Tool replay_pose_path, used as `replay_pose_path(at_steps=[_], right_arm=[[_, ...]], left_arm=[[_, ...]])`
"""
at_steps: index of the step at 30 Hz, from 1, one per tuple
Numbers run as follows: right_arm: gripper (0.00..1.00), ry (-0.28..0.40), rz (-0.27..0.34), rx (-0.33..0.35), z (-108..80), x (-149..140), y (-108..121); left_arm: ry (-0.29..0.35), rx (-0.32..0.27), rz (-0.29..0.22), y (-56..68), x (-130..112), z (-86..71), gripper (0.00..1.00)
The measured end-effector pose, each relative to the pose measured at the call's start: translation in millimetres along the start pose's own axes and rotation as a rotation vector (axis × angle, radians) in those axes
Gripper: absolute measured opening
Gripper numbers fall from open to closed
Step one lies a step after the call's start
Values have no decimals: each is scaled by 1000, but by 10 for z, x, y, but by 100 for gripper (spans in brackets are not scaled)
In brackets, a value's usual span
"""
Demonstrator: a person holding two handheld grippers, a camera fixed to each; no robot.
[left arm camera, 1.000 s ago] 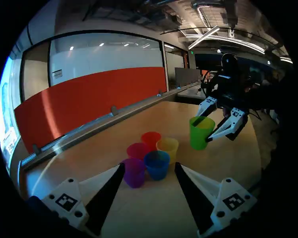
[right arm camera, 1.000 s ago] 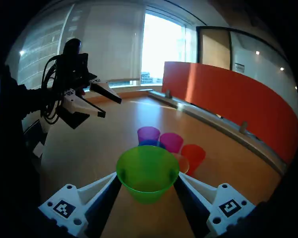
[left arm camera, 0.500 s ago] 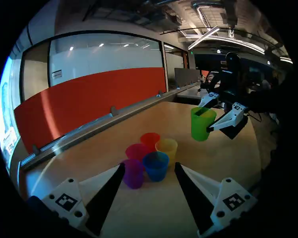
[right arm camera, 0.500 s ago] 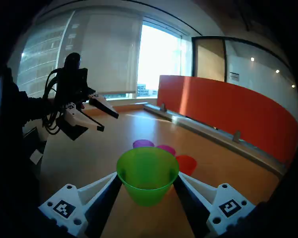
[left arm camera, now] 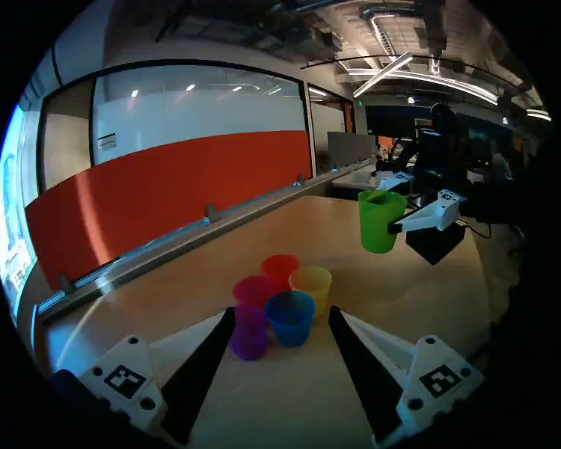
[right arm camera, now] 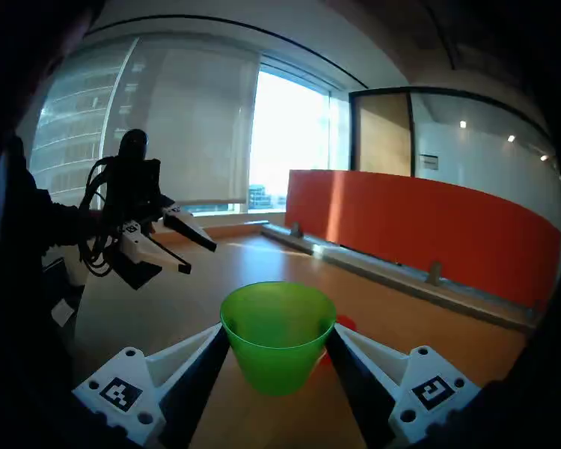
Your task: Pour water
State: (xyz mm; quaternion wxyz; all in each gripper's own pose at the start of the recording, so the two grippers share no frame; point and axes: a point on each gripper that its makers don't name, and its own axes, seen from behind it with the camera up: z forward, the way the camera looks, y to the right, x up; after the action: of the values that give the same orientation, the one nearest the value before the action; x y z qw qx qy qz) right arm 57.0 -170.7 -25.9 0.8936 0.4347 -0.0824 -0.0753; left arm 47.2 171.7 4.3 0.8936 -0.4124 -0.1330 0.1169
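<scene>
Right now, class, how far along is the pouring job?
Done: the green cup is gripped in the right tool, clear of the table. In hand: it is held upright. Remaining: tipping it over the cluster of cups; the left tool is open, empty.

red cup (right arm camera: 346,323): mostly behind green cup (right arm camera: 278,337) | magenta cup (left arm camera: 252,286): partly behind purple cup (left arm camera: 247,333), blue cup (left arm camera: 290,318)
</scene>
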Motion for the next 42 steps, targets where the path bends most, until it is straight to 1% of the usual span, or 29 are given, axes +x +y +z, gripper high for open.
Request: replay_pose_path(at_steps=[9,18,27,33,42], right_arm=[[89,58,12,-6,-6,75,21],[89,100,24,2,5,152,2],[90,97,17,-6,33,113,31],[90,92,19,-2,53,84,34],[89,86,10,4,61,72,18]], left_arm=[[3,-7,4,42,2,15,93],[2,-21,-1,79,-26,39,93],[-27,-50,3,182,-139,115,93],[-48,-59,0,195,-212,181,93],[-96,-76,-11,199,-369,288,93]])
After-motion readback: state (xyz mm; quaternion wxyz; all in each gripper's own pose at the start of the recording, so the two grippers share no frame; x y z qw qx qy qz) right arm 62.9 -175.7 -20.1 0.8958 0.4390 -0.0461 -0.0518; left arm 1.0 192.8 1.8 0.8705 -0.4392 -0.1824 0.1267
